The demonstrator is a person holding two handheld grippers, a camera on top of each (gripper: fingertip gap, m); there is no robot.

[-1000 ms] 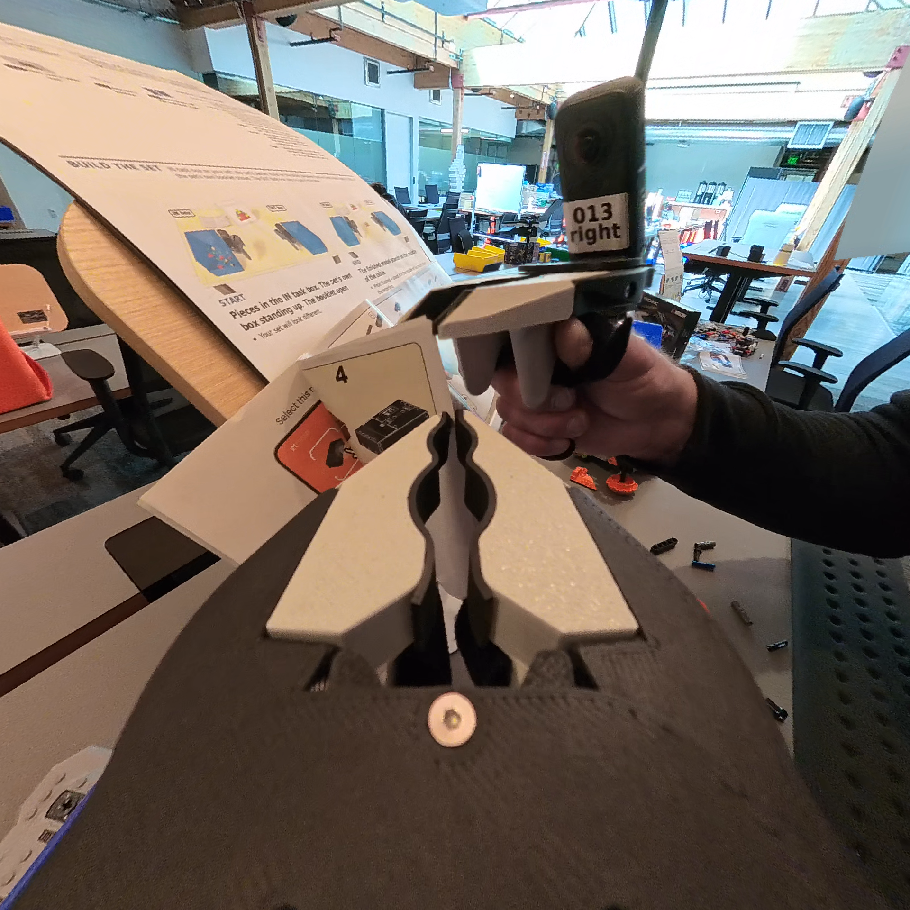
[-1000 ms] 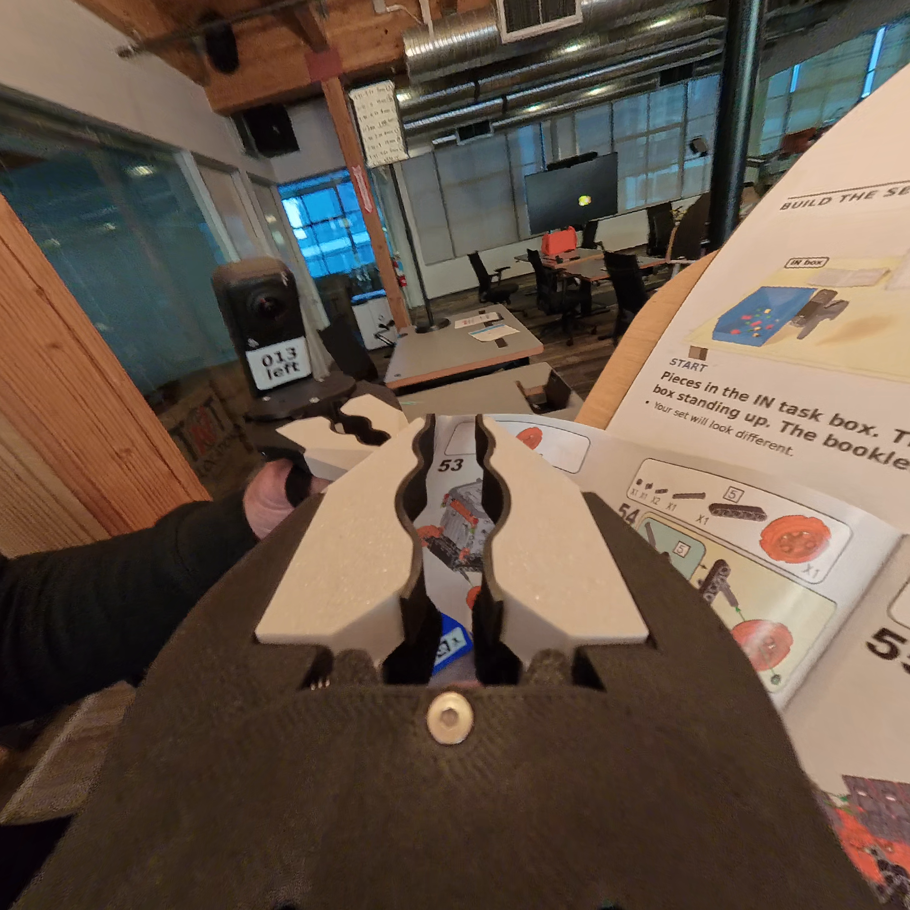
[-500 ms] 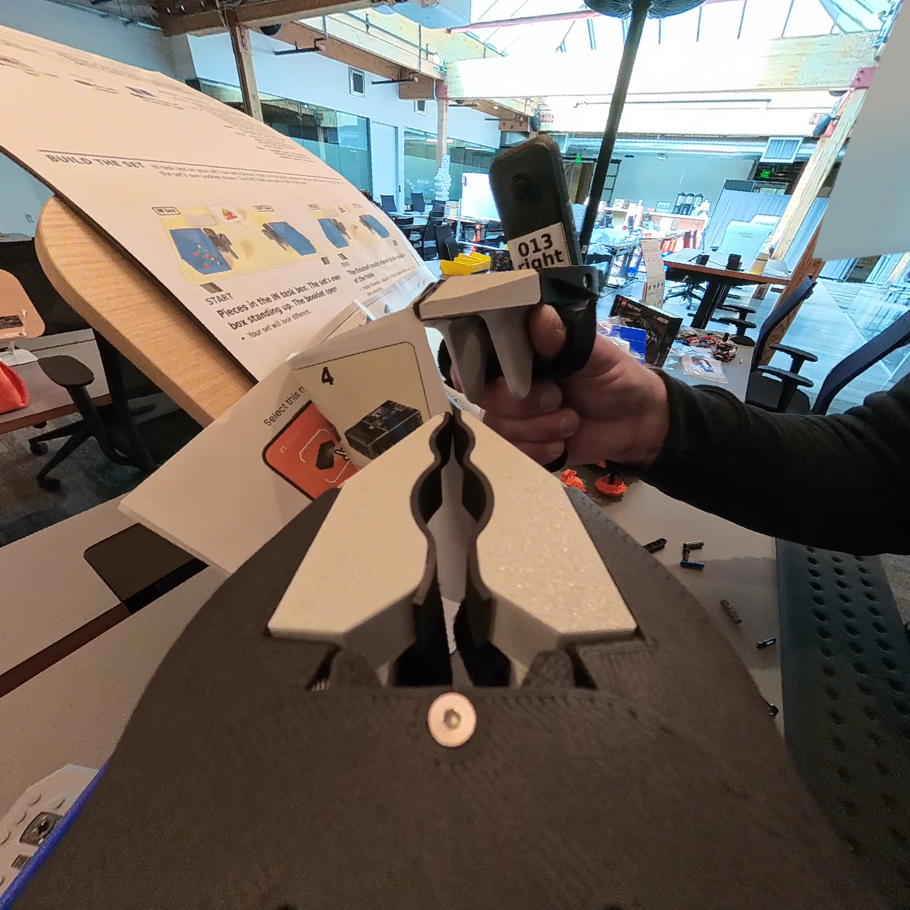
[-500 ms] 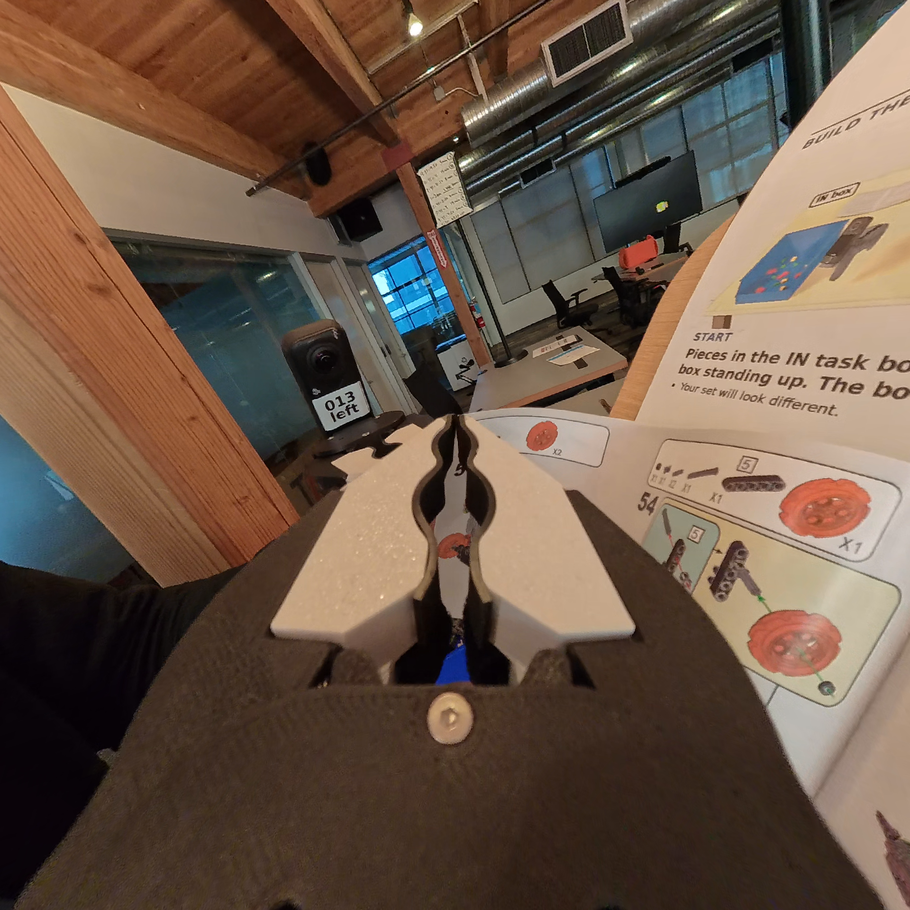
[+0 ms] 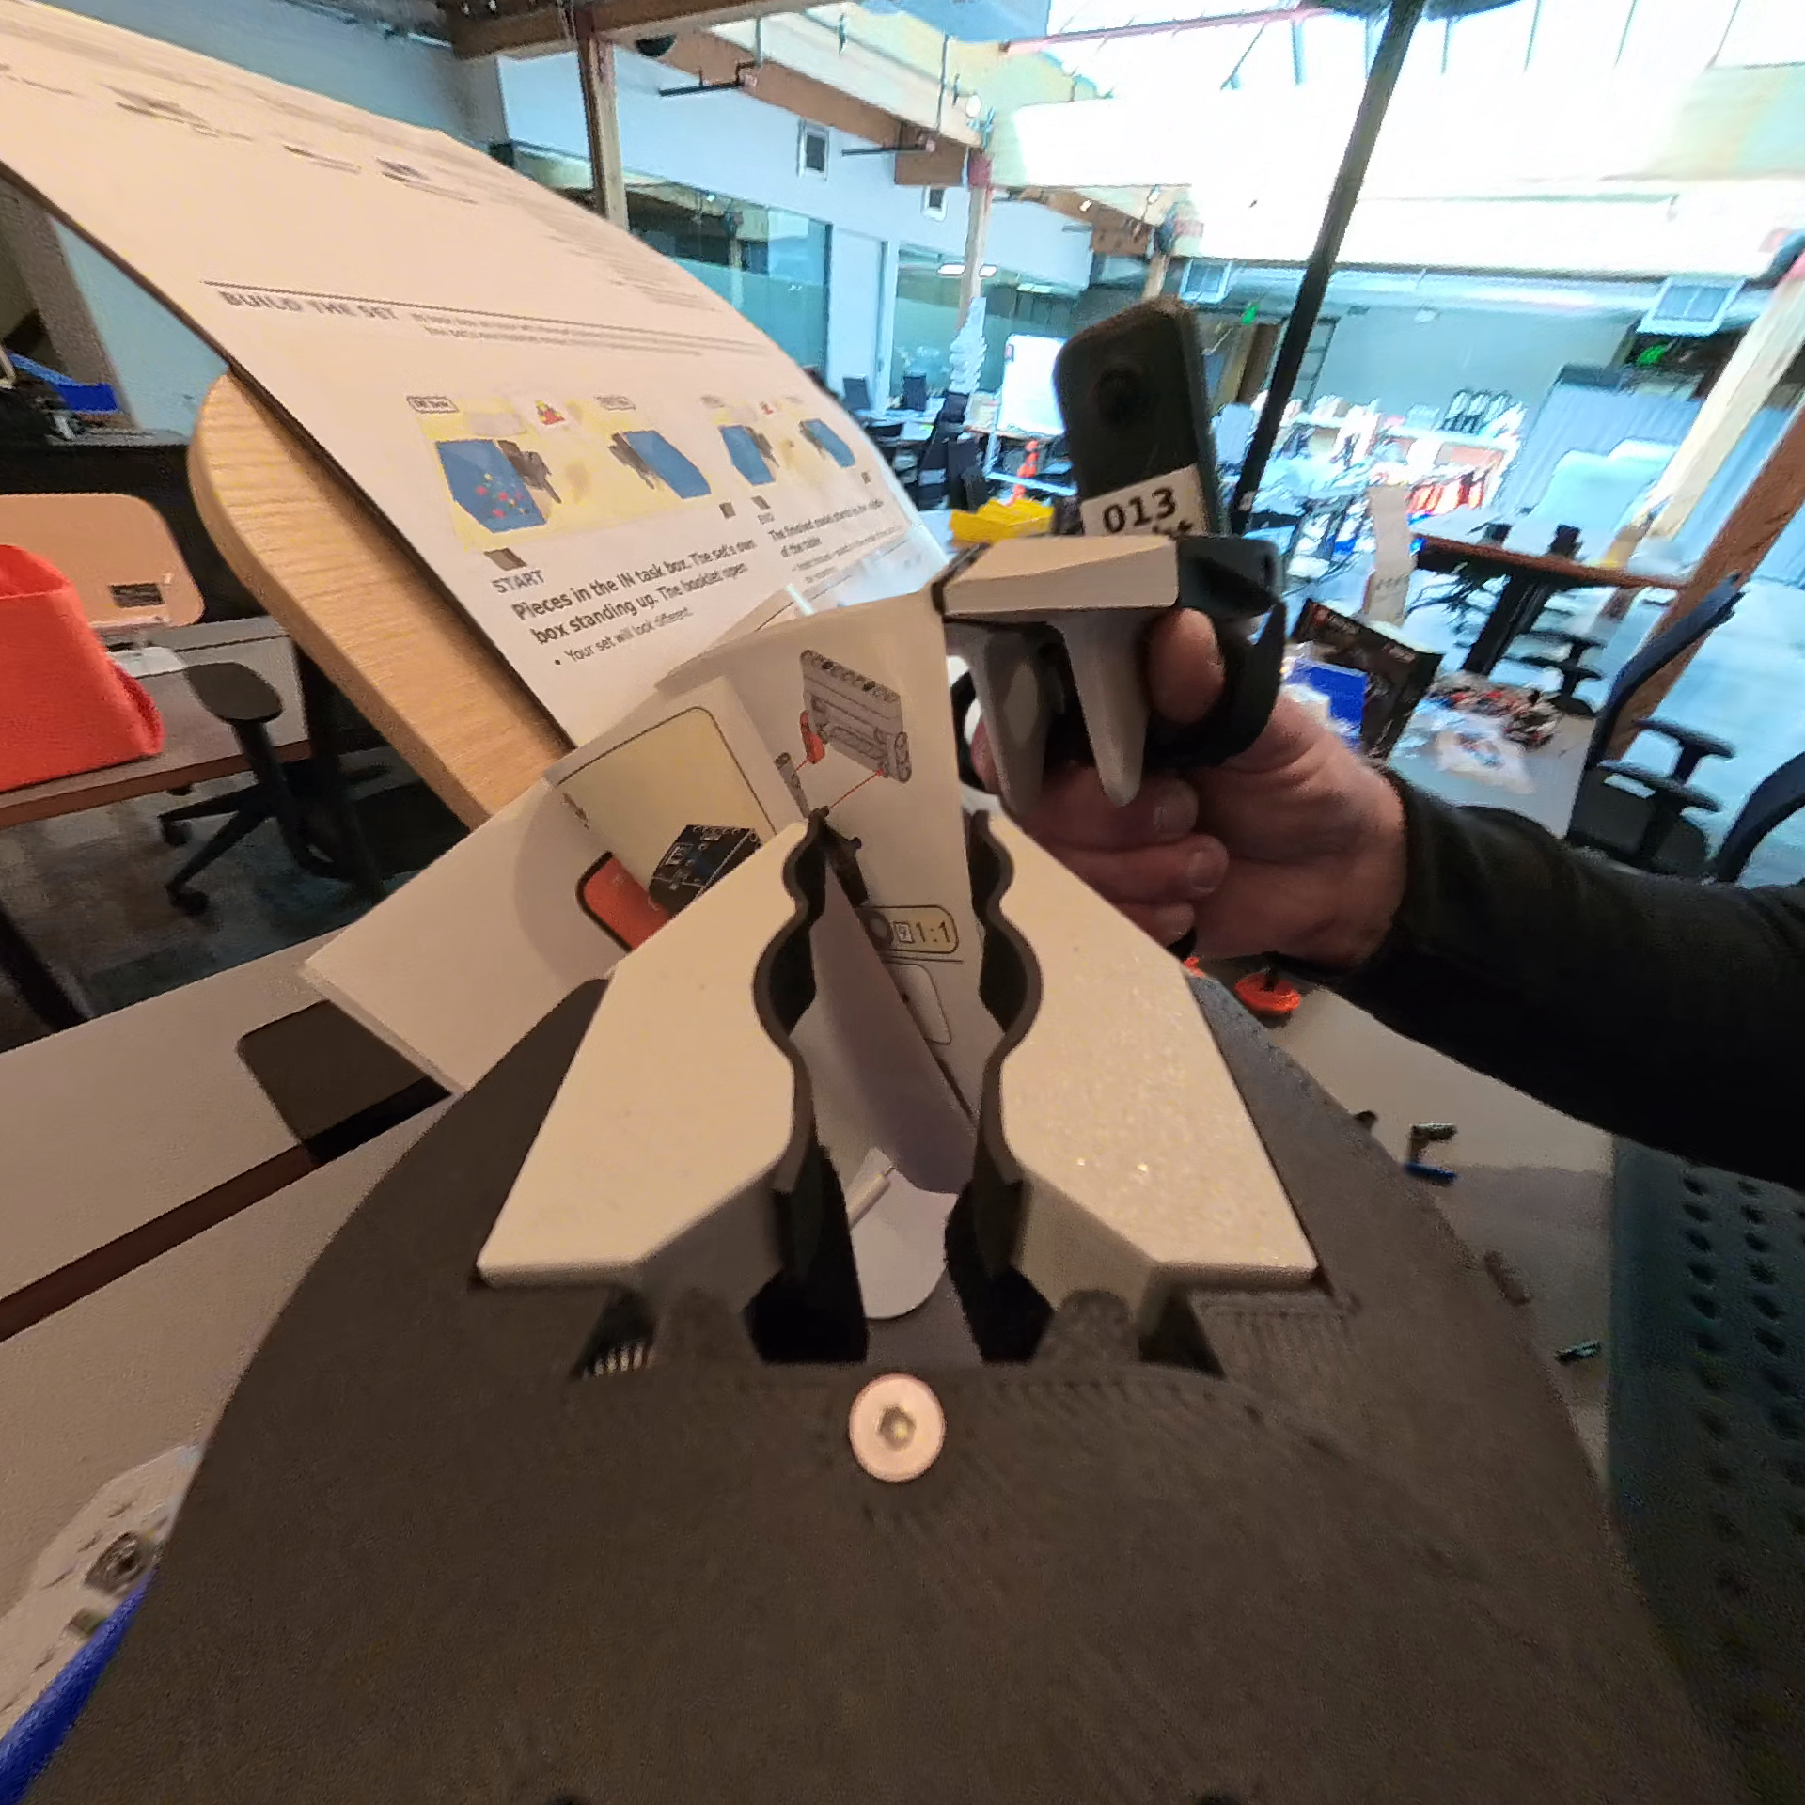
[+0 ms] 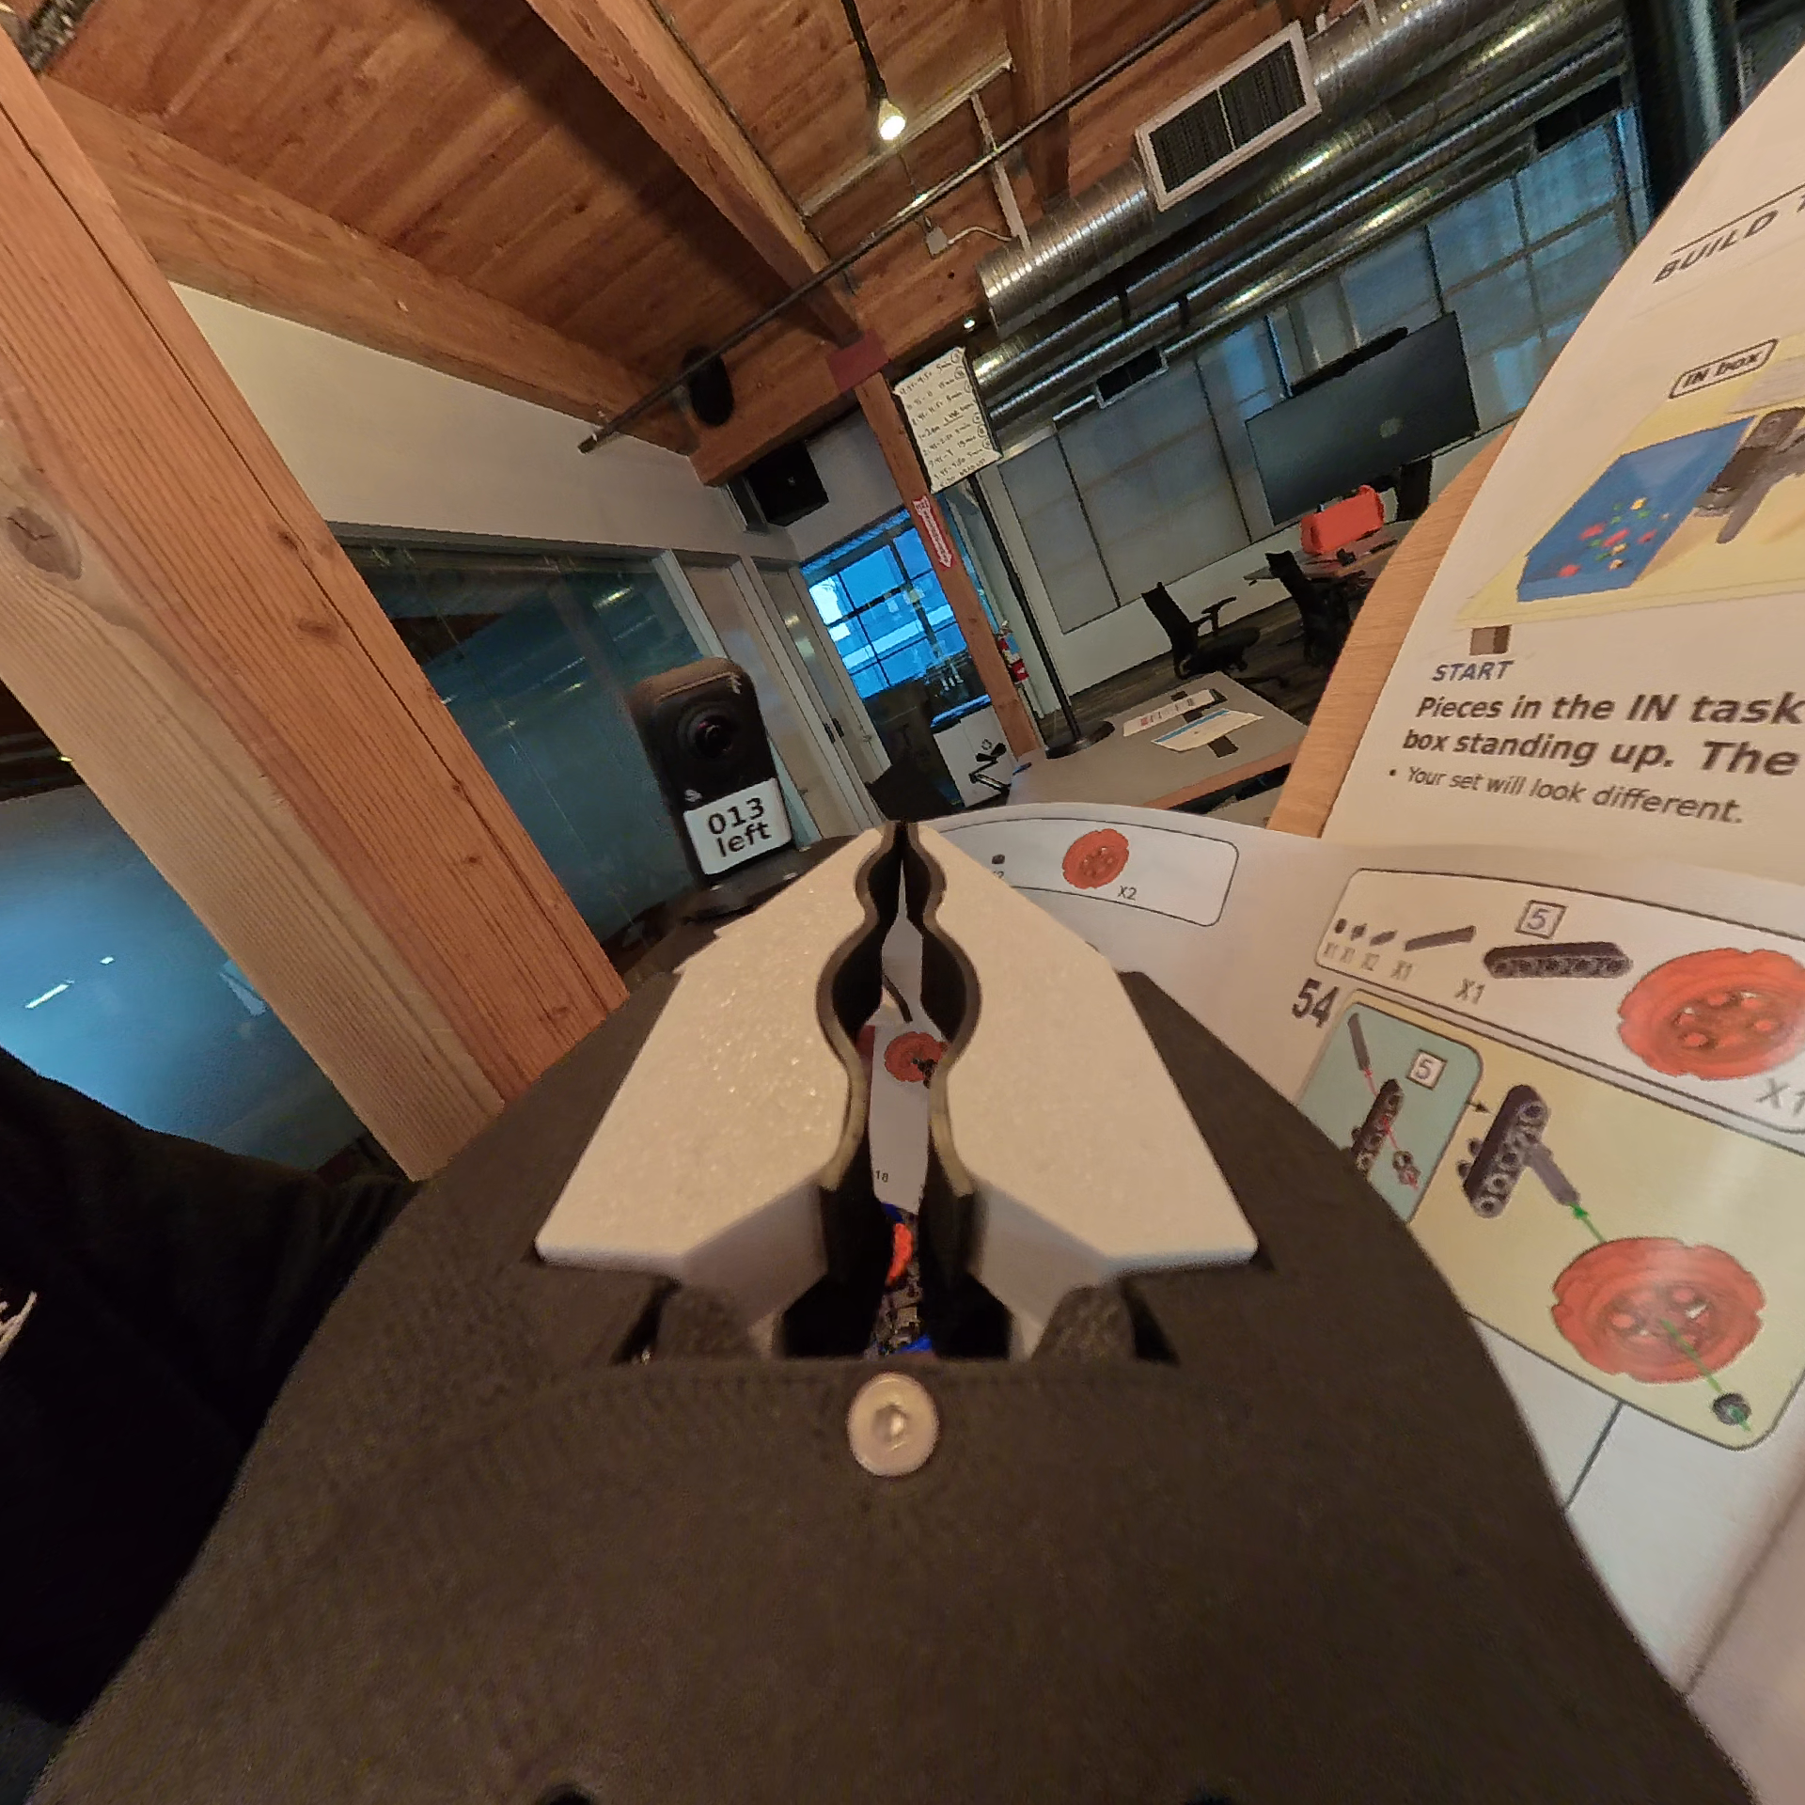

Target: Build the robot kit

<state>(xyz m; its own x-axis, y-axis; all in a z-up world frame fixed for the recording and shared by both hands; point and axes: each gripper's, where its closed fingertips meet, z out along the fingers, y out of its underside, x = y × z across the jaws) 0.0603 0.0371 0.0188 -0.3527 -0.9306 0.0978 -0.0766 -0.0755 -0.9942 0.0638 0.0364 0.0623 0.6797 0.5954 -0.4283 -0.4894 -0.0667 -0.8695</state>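
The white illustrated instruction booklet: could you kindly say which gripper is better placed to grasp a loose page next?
Left, probably. The left gripper has its jaws open around a curled page, so it need only close. The right gripper is shut on the white illustrated instruction booklet, so occupied.

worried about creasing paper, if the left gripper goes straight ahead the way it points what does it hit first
The left gripper is open with a booklet page already standing between its fingers, so going on would push deeper along that page. Past it sits the right gripper, shut on the same booklet; depth there is unclear.
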